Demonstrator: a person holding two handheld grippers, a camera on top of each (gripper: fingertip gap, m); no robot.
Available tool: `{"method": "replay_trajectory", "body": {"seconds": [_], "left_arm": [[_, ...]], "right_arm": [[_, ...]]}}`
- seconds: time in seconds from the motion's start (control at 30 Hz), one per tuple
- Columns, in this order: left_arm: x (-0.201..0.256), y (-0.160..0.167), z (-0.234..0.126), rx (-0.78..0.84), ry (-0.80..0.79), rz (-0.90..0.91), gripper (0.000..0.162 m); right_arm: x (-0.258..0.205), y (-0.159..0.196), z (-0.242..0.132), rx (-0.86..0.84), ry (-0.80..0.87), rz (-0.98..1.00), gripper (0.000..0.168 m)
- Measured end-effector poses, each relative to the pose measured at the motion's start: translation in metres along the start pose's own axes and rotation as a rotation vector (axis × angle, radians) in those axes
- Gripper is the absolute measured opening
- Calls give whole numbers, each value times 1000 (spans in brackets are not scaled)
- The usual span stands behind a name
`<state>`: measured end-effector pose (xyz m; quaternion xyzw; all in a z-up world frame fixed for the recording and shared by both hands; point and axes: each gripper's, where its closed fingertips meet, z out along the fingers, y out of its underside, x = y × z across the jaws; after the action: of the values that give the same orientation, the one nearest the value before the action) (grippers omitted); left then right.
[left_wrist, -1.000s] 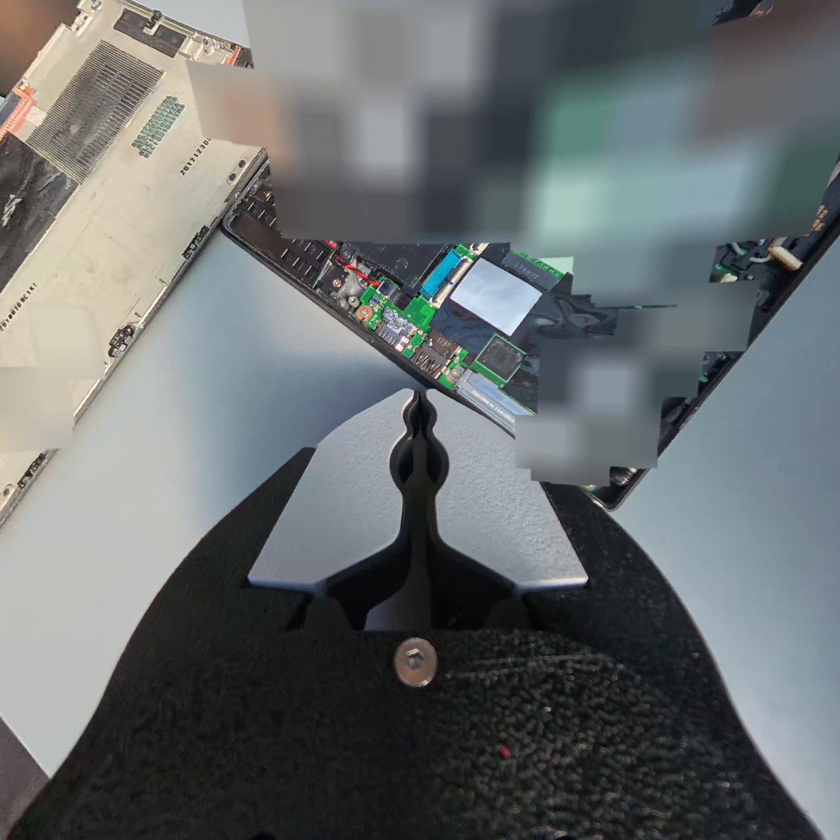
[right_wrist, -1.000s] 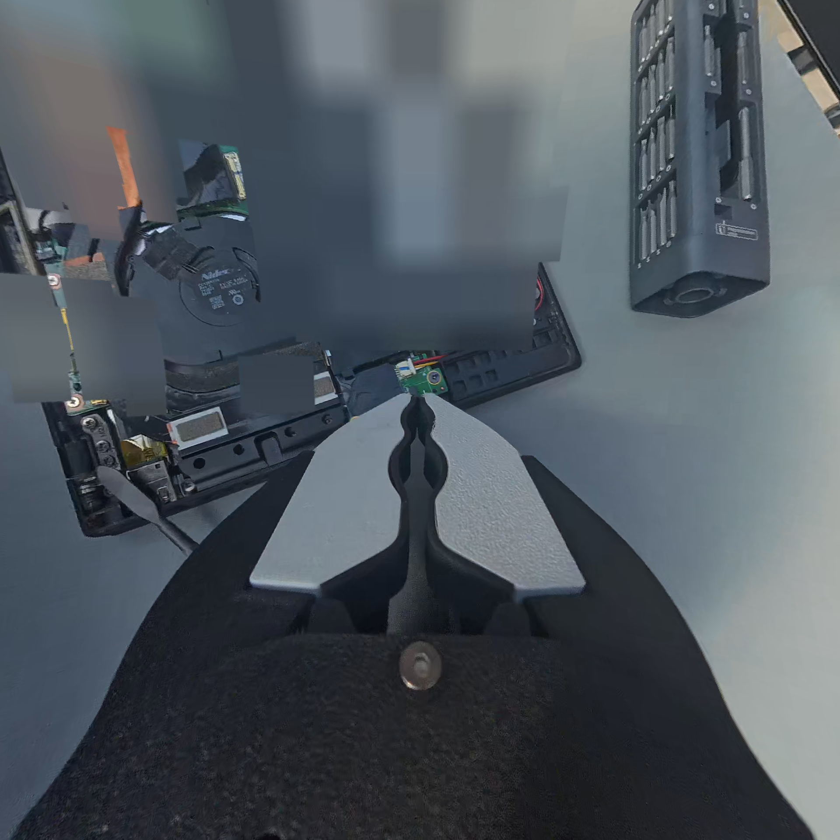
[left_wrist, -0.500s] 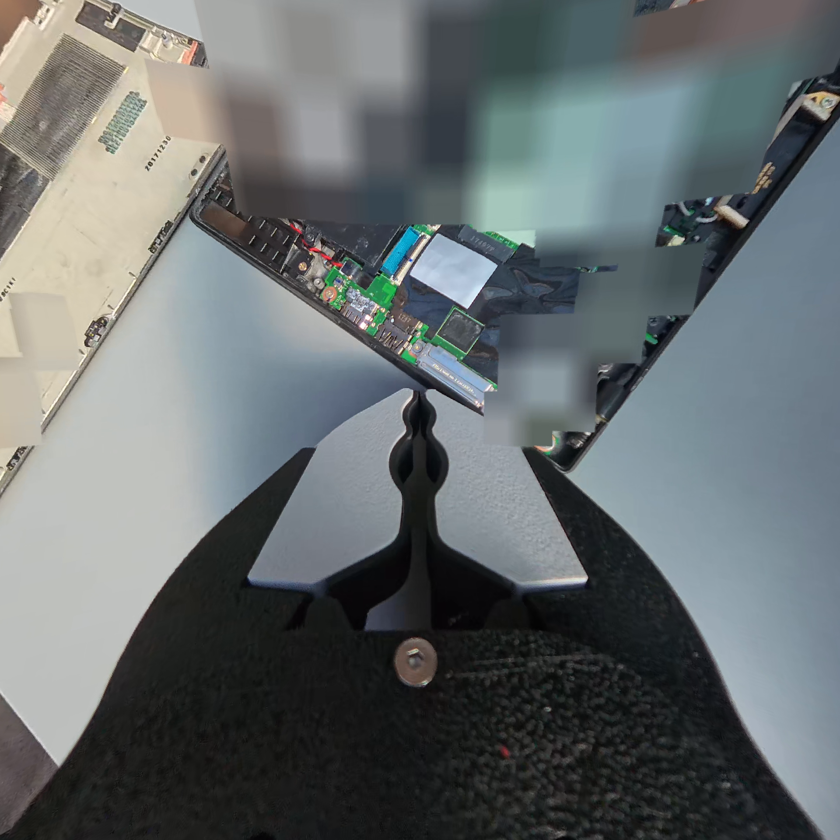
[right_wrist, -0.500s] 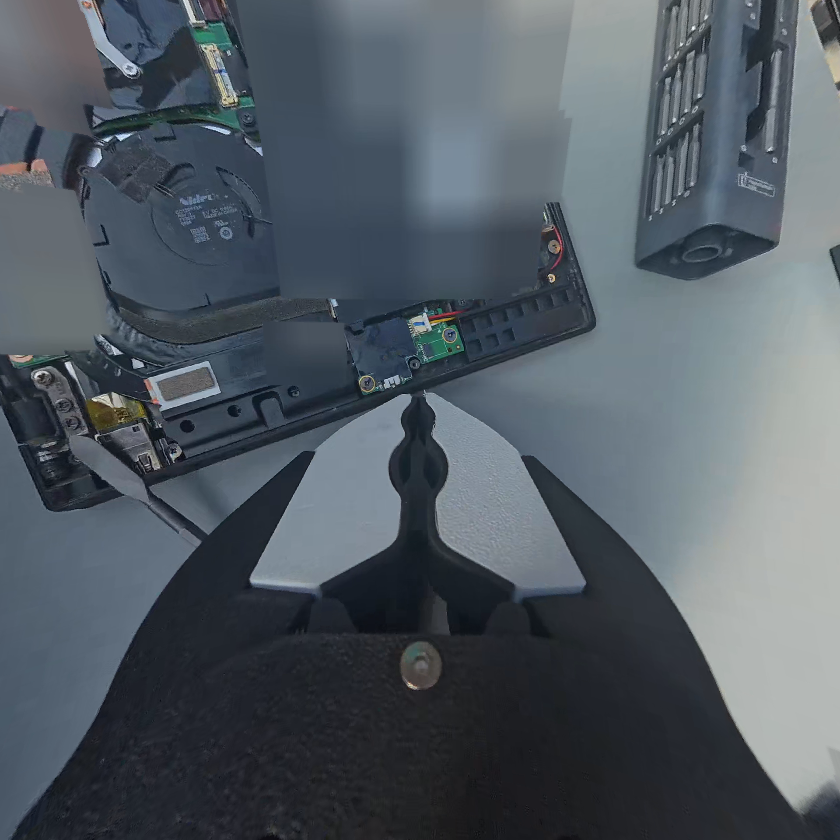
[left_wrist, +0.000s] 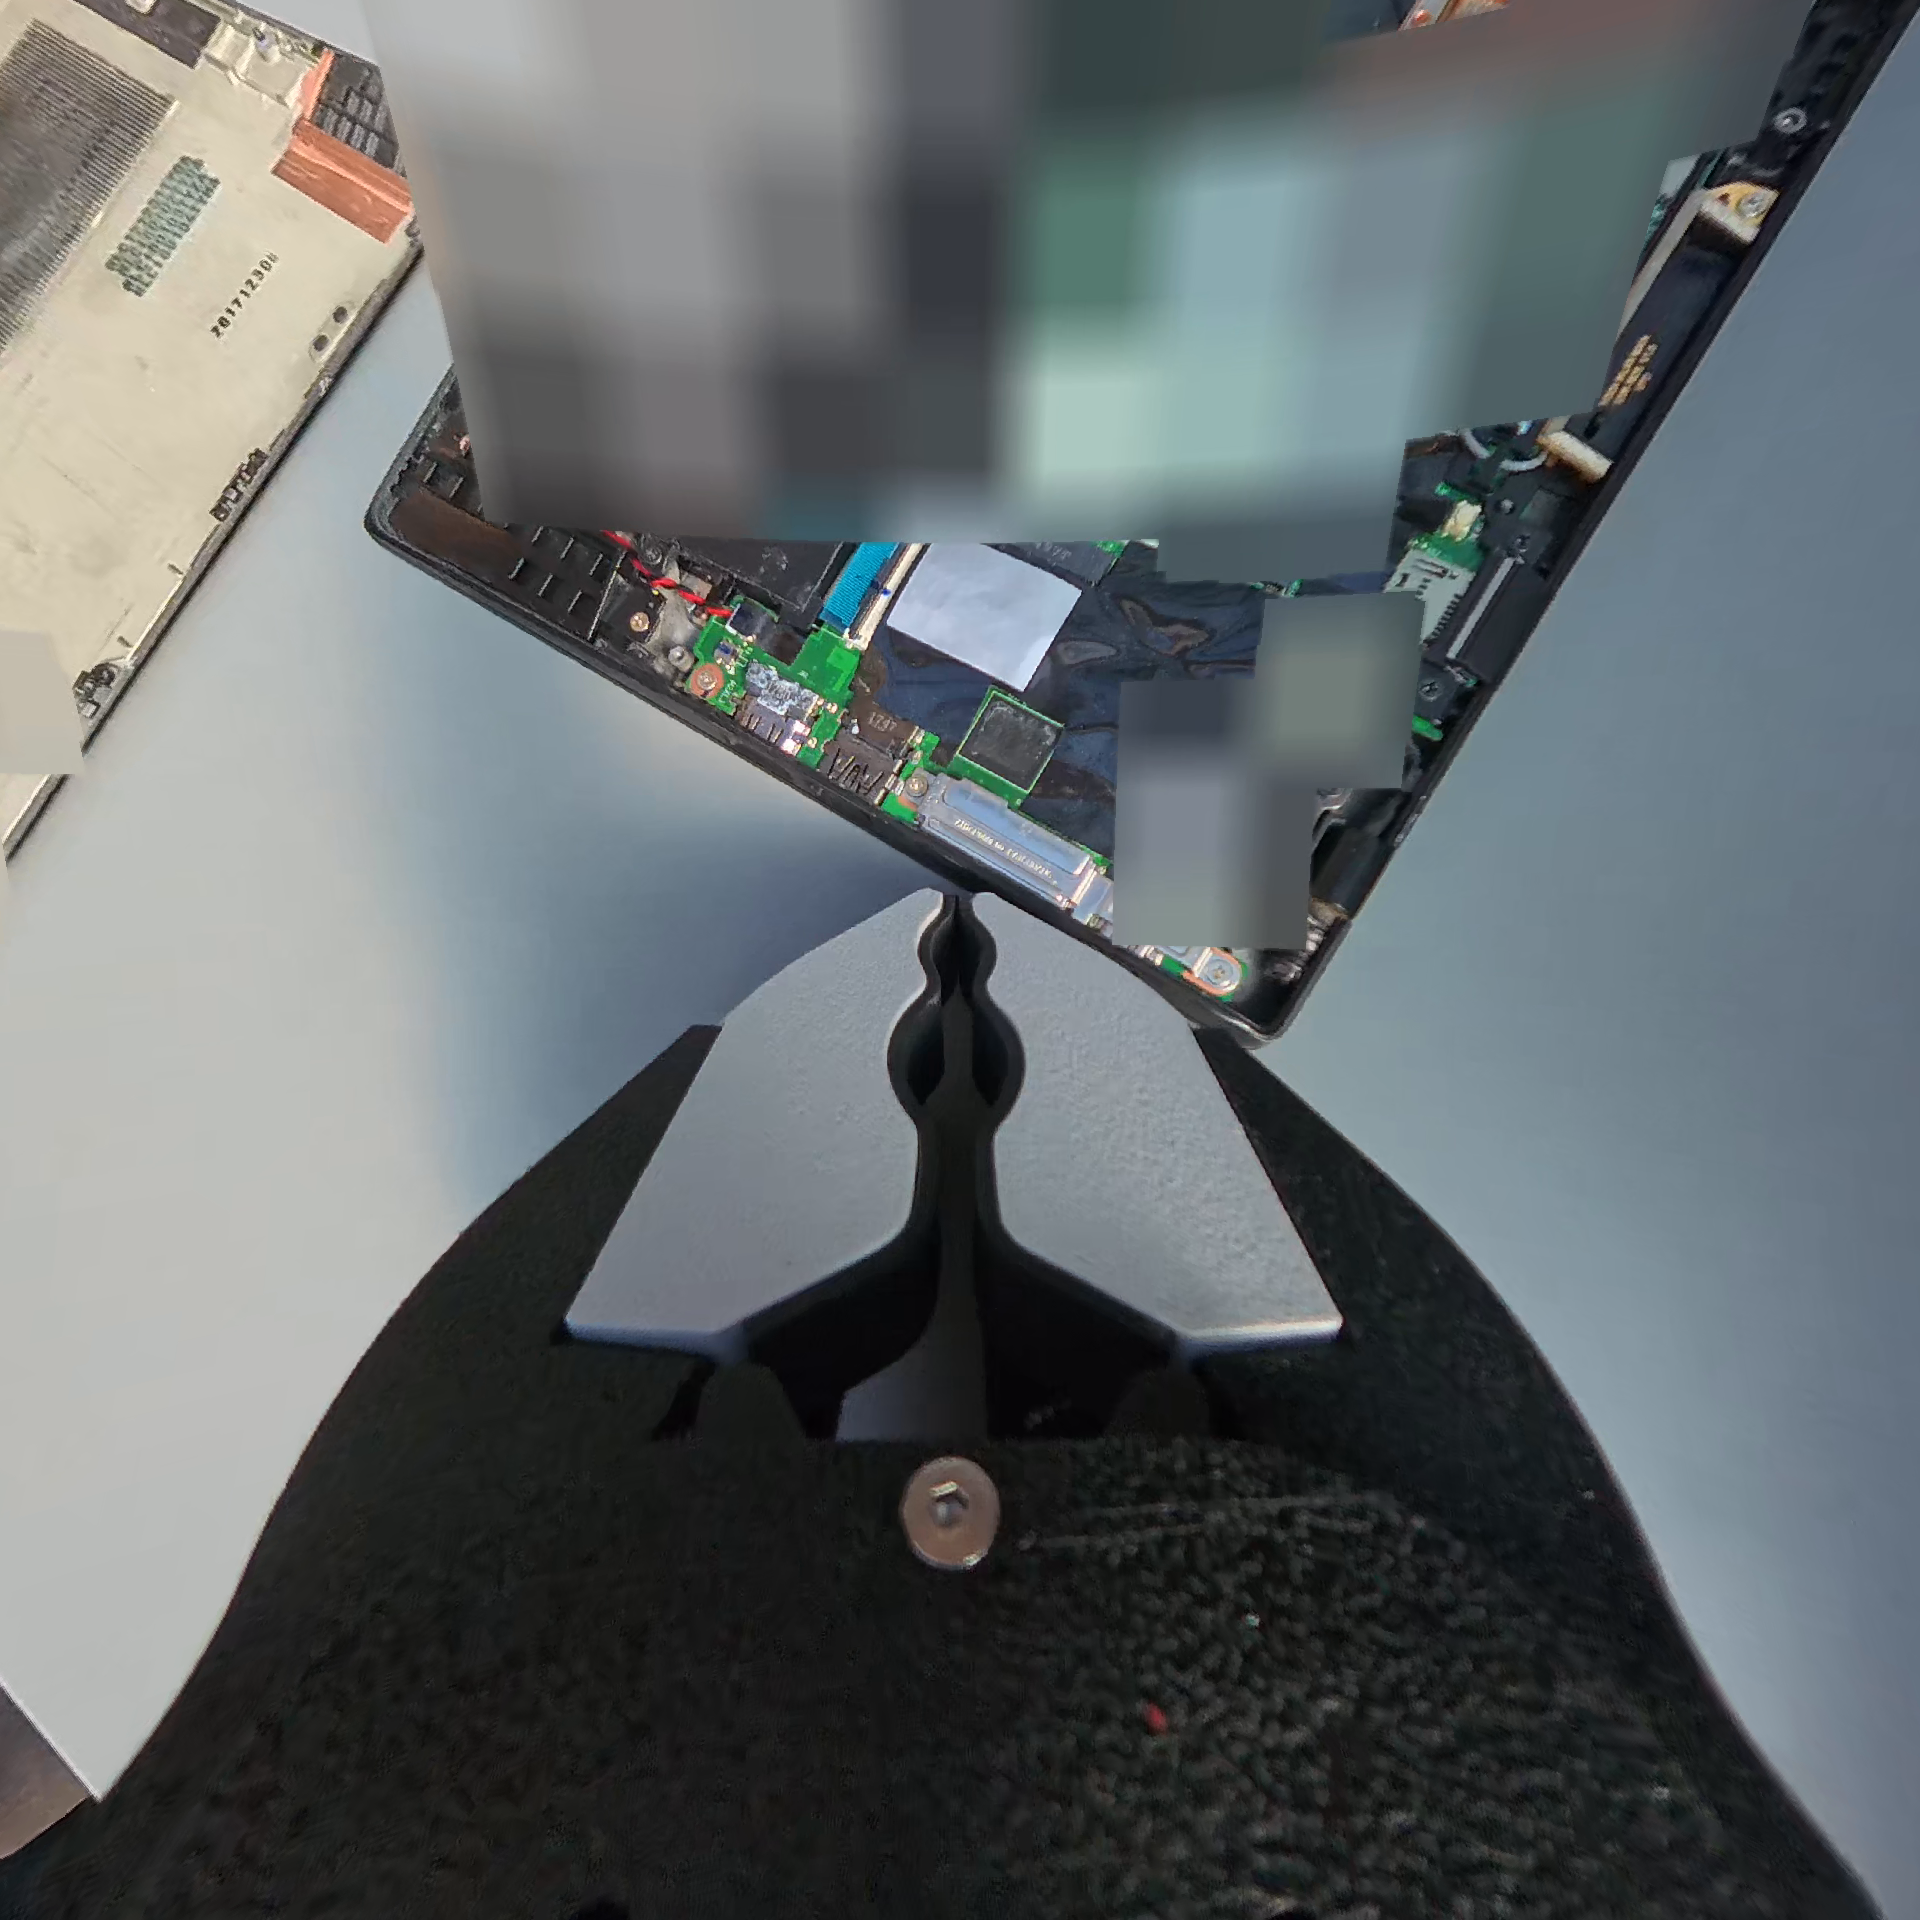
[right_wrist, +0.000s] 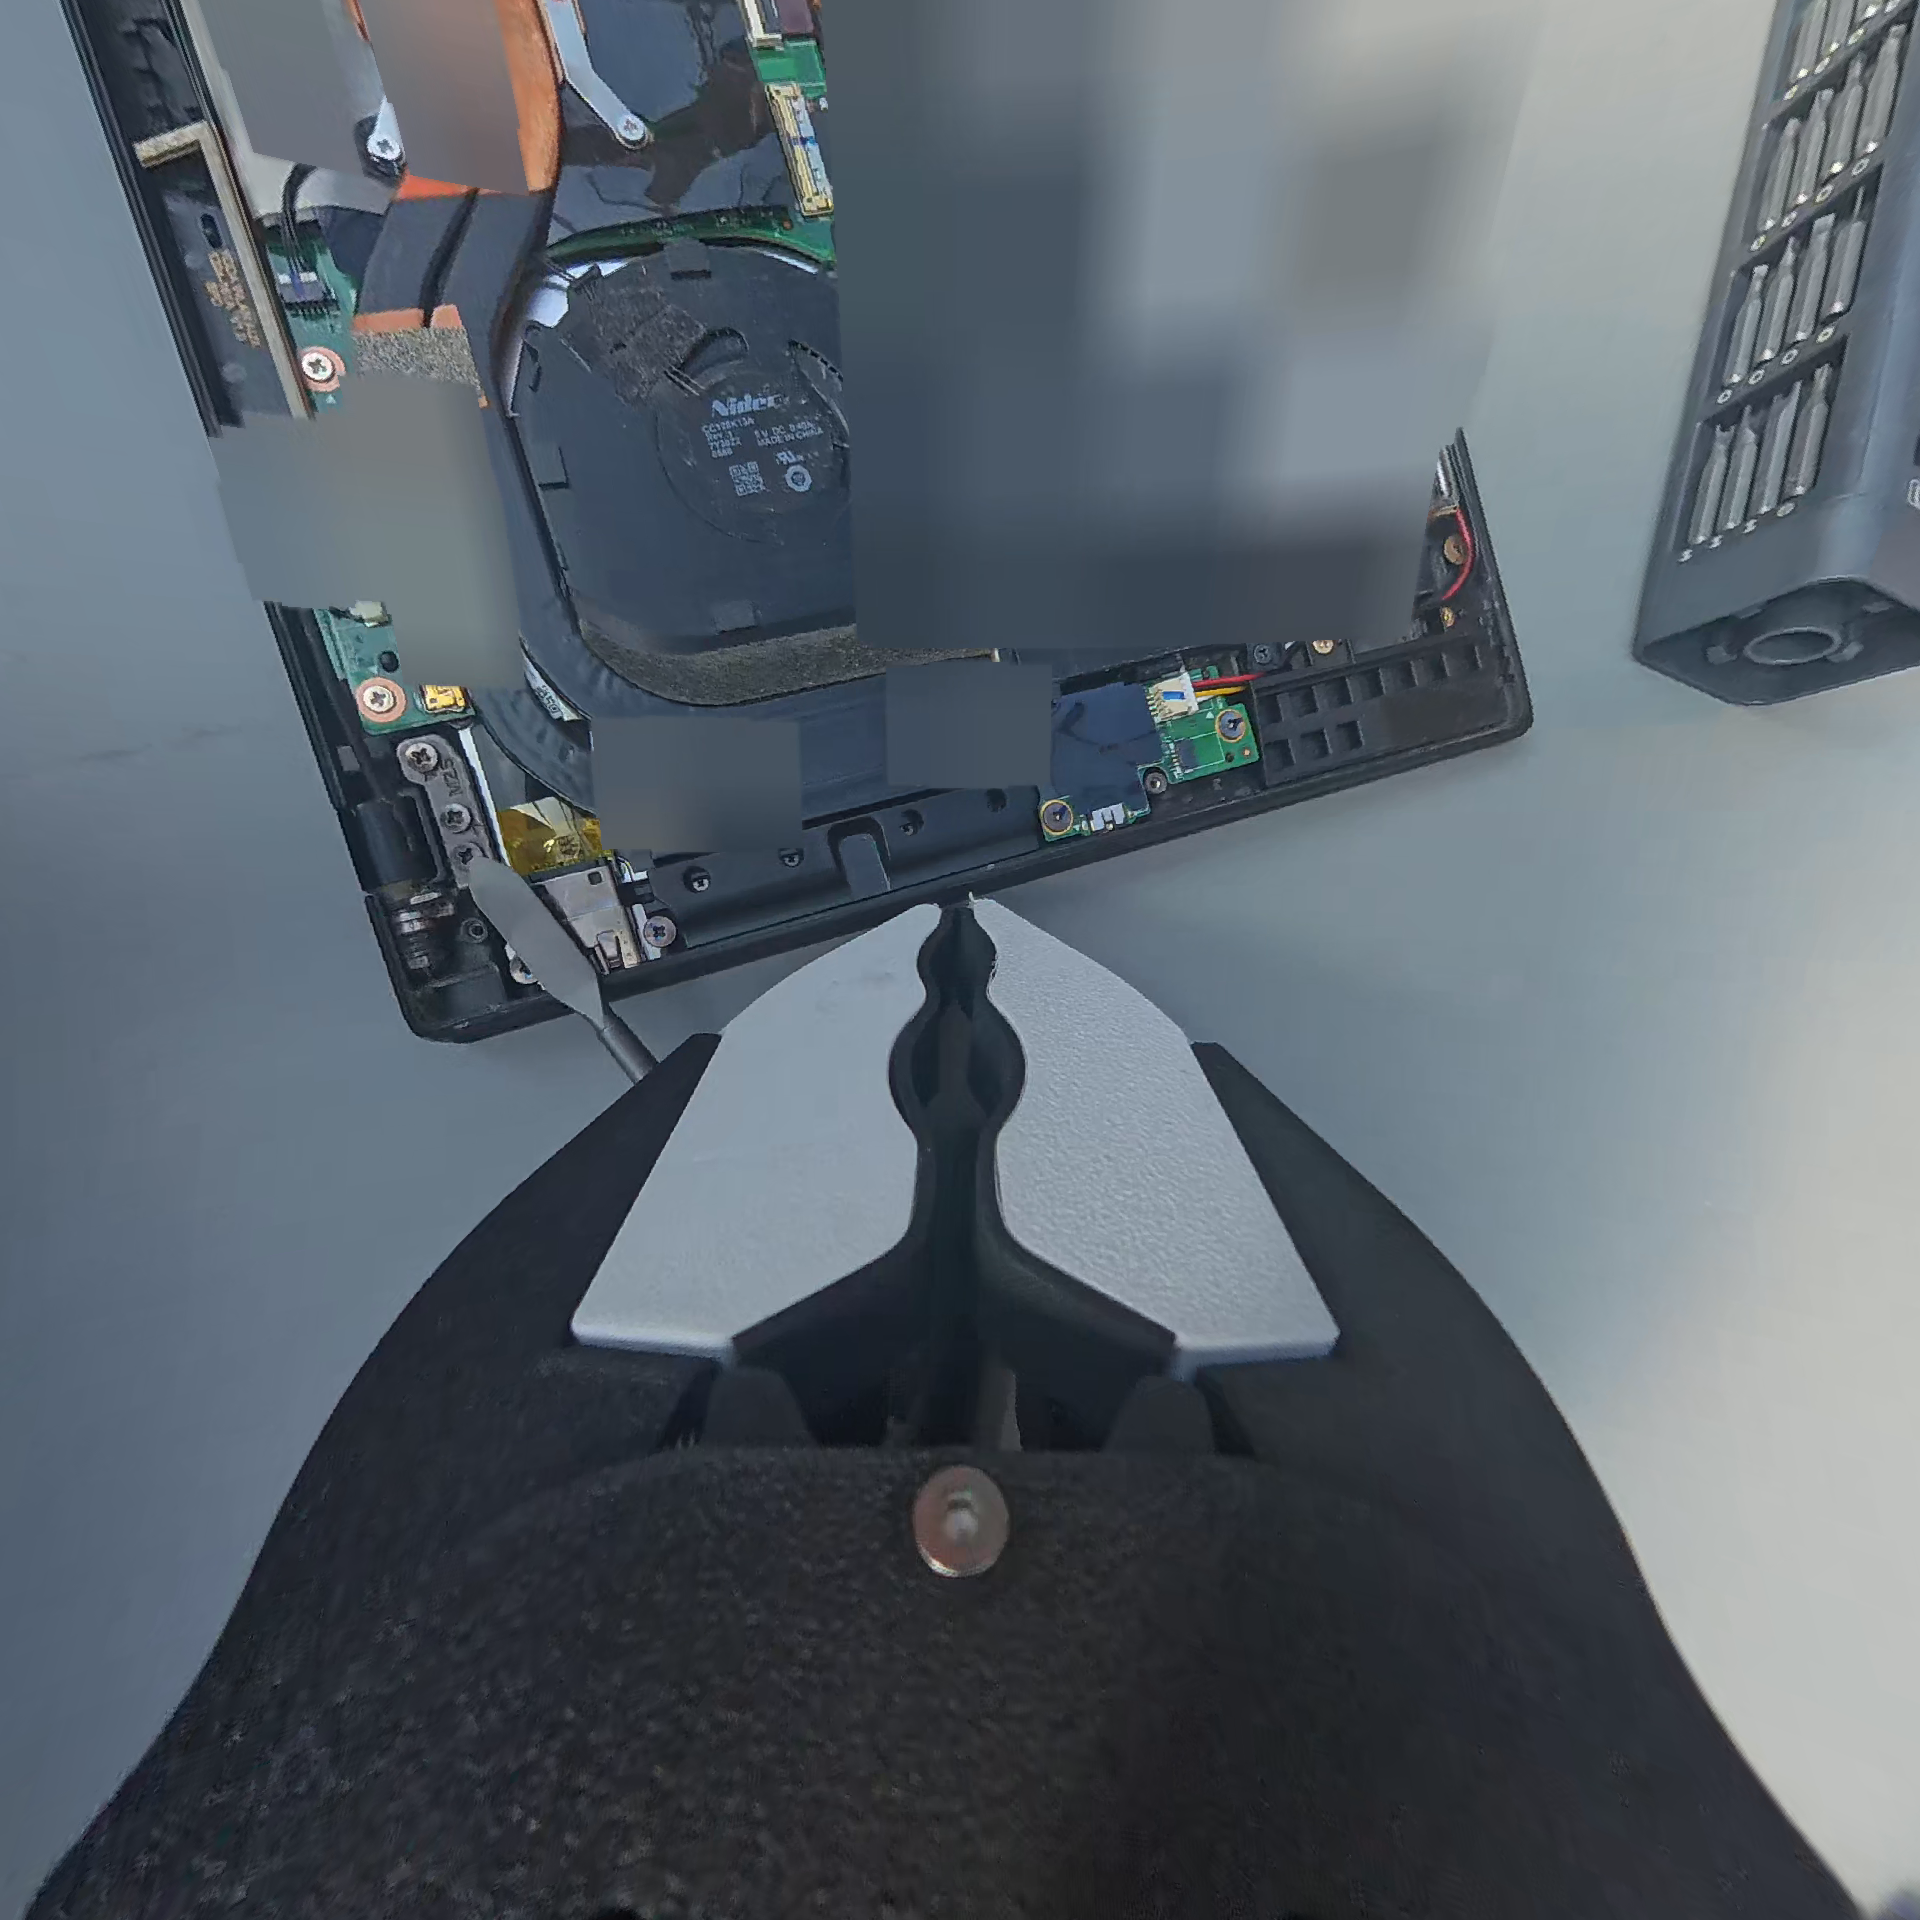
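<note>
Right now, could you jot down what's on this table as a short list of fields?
surface: pale grey table
main item: opened laptop, insides exposed
fan: round black fan inside laptop
left gripper: shut, empty, tips at laptop's edge
right gripper: shut, tips at laptop's edge
flat metal tool: blade resting on laptop corner
cover: pale laptop cover lying apart
bits: dark screwdriver bit case beside laptop

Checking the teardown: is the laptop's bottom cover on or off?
Off: the laptop shows its fan and boards; a pale cover lies beside it.
</note>
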<state>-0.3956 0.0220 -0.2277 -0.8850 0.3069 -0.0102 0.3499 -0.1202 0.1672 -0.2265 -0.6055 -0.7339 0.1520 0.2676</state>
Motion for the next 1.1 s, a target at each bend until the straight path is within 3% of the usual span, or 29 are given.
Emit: {"method": "replay_trajectory", "body": {"seconds": [0.43,0.53,0.73,0.87,1.03,1.1], "left_arm": [[24,5,-13,0,15,-12,0],[20,5,-12,0,0,6,0],[5,-5,-34,138,-60,-157,0],[0,-11,-44,201,-63,-265,28],[4,-17,-51,232,-95,-294,44],[4,-15,-51,221,-104,-290,44]], "right_arm": [[-16,1,-2,-22,-106,-79,0],[6,1,-13,-28,-10,-155,0],[-29,8,-51,20,-112,-194,25],[-34,11,-38,4,-119,-227,28],[-34,23,-23,-74,-128,-284,6],[-33,20,-24,-66,-136,-277,5]]}}
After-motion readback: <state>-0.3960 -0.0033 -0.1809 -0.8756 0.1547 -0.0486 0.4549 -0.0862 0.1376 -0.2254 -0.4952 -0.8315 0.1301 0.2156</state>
